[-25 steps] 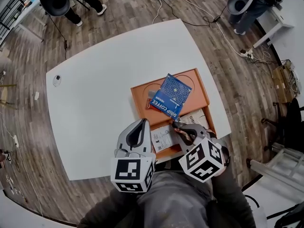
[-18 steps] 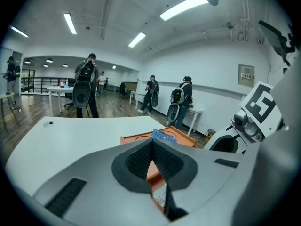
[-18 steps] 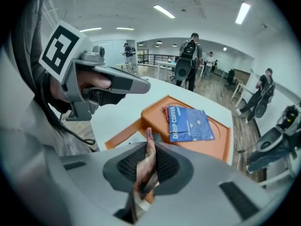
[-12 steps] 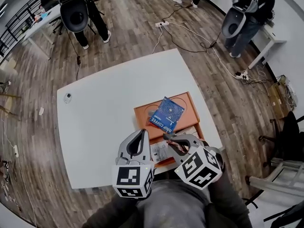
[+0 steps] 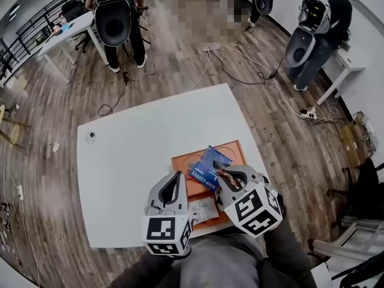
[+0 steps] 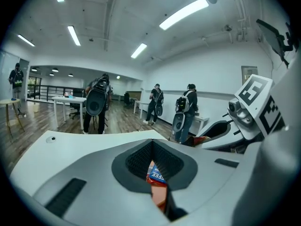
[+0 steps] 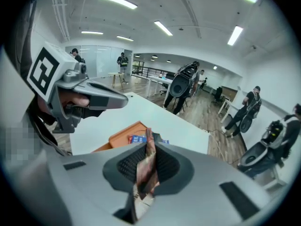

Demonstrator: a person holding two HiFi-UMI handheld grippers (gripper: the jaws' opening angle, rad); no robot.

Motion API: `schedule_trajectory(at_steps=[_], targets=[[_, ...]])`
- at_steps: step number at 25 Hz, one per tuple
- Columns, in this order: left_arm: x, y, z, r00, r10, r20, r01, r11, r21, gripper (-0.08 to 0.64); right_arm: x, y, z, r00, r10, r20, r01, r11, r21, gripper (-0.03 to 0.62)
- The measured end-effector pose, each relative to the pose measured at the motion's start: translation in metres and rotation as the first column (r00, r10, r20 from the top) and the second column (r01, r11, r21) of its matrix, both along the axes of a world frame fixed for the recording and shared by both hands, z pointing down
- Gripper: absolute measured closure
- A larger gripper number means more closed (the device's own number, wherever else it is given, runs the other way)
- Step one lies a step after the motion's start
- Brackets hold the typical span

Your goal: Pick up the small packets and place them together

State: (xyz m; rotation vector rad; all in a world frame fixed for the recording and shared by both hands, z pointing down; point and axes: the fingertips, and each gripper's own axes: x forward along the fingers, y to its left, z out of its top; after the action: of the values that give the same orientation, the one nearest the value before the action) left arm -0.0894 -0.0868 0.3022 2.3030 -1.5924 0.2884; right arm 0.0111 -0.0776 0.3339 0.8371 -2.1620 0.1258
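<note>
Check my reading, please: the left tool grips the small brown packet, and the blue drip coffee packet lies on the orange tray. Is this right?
Not quite. It is the right tool that grips the small brown packet; the right gripper view shows it pinched between the jaws. The blue drip coffee packet does lie on the orange tray.

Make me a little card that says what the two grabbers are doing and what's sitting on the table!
Right gripper: shut on a small crinkly brown packet, held in the air over the tray
Left gripper: shut, nothing in it
Tray: flat orange tray on the white table, near the person's edge
In the tray: blue square packet printed DRIP COFFEE; white paper packet
</note>
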Motion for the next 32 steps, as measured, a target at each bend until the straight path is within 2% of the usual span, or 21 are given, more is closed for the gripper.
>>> schedule_trajectory(at_steps=[6,13,20,23,28,32], targets=[[-0.002,-0.016,0.020,0.999,-0.044,0.005,0.044,0.996,-0.071,0.563,0.021,-0.038,0.021,0.998,0.065,-0.012,-0.066,0.997,-0.028,0.552],[-0.024,-0.033,0.055,0.995,-0.098,0.009,0.098,0.983,-0.153,0.563,0.003,-0.062,0.065,0.998,0.053,-0.021,-0.054,0.994,-0.098,0.549],[-0.032,-0.029,0.065,0.992,-0.123,0.008,0.122,0.977,-0.177,0.563,-0.017,-0.050,0.077,0.997,0.027,0.073,-0.012,0.982,-0.190,0.386],[-0.033,-0.026,0.064,0.992,-0.126,0.005,0.124,0.976,-0.176,0.563,-0.018,-0.049,0.072,0.995,0.027,0.092,-0.010,0.984,-0.180,0.367],[-0.035,-0.019,0.057,0.992,-0.124,-0.003,0.121,0.979,-0.163,0.563,-0.025,-0.045,0.047,0.982,0.033,0.184,-0.007,0.990,-0.143,0.365],[-0.036,-0.014,0.051,0.993,-0.119,-0.005,0.117,0.982,-0.148,0.563,-0.021,-0.042,0.049,0.990,0.040,0.138,-0.022,0.992,-0.125,0.365]])
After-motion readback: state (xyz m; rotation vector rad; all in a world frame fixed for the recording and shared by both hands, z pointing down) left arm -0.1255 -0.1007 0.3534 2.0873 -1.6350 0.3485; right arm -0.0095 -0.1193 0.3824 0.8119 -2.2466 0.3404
